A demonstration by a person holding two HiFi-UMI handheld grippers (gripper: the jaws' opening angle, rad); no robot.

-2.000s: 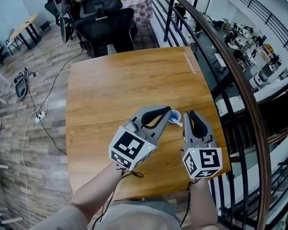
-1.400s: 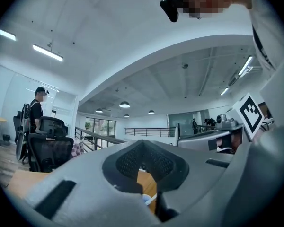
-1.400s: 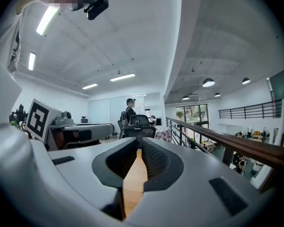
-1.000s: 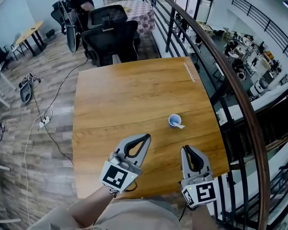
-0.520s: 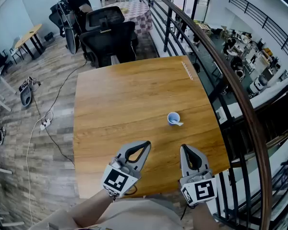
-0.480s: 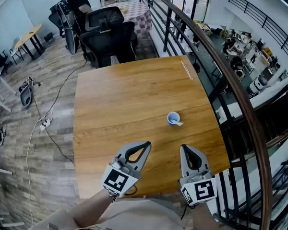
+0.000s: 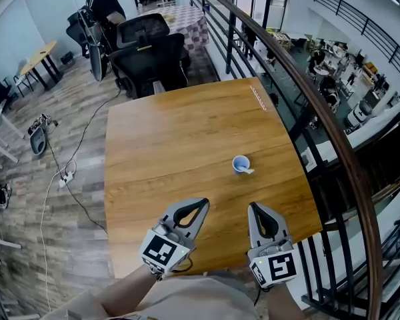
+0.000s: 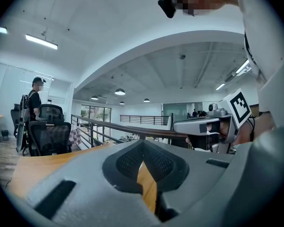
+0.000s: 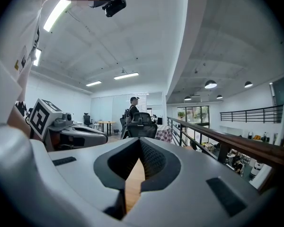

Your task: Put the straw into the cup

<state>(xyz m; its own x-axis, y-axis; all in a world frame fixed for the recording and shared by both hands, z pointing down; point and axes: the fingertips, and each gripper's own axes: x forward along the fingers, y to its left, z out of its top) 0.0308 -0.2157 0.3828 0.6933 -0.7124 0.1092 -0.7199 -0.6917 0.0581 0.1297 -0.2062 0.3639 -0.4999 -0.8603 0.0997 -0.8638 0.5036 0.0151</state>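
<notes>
Cup (image 7: 240, 163): small, blue, upright on the wooden tabletop (image 7: 173, 125)
Straw (image 7: 250, 172): white, touching the cup's right side
Left gripper (image 7: 201, 204): over the near edge, fingers together
Right gripper (image 7: 255, 207): beside it, fingers together, well apart from the cup

The head view looks steeply down from above the person onto the wooden desk (image 7: 187, 125), with the left gripper (image 7: 200, 203) and right gripper (image 7: 253, 207) at the bottom of the frame. Each gripper view sits low and close behind its own jaws, facing across the desk. All three views share the black office chair (image 7: 150, 49) and the railing (image 7: 307, 92). Each gripper view catches the other gripper at its side.
</notes>
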